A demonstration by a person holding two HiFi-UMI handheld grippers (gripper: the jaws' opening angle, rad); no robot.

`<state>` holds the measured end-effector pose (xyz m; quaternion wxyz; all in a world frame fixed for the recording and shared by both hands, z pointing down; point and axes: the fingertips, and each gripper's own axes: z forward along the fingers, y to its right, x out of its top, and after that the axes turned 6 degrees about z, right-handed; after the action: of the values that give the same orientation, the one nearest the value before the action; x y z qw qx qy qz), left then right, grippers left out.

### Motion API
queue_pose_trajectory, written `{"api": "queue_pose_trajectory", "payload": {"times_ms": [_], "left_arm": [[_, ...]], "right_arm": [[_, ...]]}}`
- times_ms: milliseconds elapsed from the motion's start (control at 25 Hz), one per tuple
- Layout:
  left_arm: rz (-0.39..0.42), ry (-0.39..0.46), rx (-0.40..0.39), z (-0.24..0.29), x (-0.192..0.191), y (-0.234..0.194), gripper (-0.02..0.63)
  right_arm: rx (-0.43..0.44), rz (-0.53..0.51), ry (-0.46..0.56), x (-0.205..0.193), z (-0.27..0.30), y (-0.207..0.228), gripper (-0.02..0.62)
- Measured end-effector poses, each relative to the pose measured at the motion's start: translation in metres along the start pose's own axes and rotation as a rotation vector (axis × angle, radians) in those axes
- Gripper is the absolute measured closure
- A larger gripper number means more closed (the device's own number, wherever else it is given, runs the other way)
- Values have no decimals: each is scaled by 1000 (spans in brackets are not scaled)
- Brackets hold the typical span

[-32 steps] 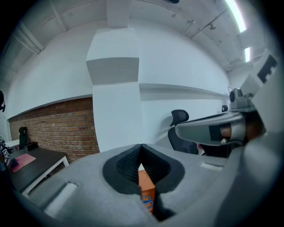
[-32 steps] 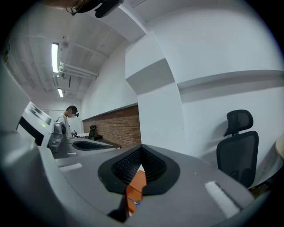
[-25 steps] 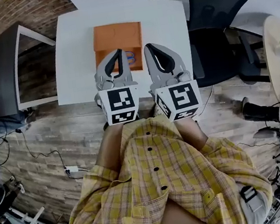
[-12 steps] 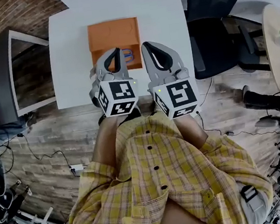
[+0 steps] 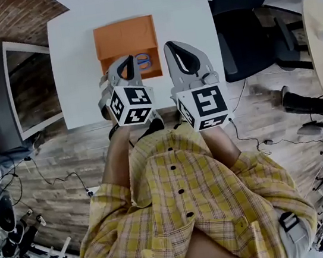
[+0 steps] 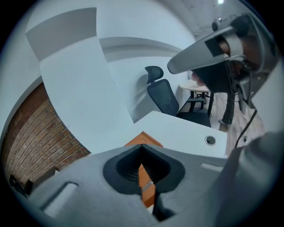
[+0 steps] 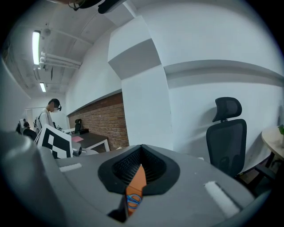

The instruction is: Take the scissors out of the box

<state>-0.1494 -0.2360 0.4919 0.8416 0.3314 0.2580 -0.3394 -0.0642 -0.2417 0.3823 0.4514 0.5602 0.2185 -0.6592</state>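
My left gripper (image 5: 129,59) is shut tight and empty, and so is my right gripper (image 5: 170,47). Both hang over the near edge of the orange box (image 5: 123,33). The scissors (image 5: 144,61) (blue handles) lie inside it, between the two tips. I think I'm only reaching. Next, one gripper must open and dip in. I can't see the blades.
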Motion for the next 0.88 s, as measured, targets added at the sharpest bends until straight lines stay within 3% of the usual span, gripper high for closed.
{"api": "queue_pose_trajectory", "payload": {"times_ms": [600,880], "left_arm": [[144,-100,-186,45,-26,32,606],[226,-141,-195,63,-42,39,606]], "right_arm": [[-3,14,-41,-15,11,10,601],[-1,23,-56,-18,12,14,601]]}}
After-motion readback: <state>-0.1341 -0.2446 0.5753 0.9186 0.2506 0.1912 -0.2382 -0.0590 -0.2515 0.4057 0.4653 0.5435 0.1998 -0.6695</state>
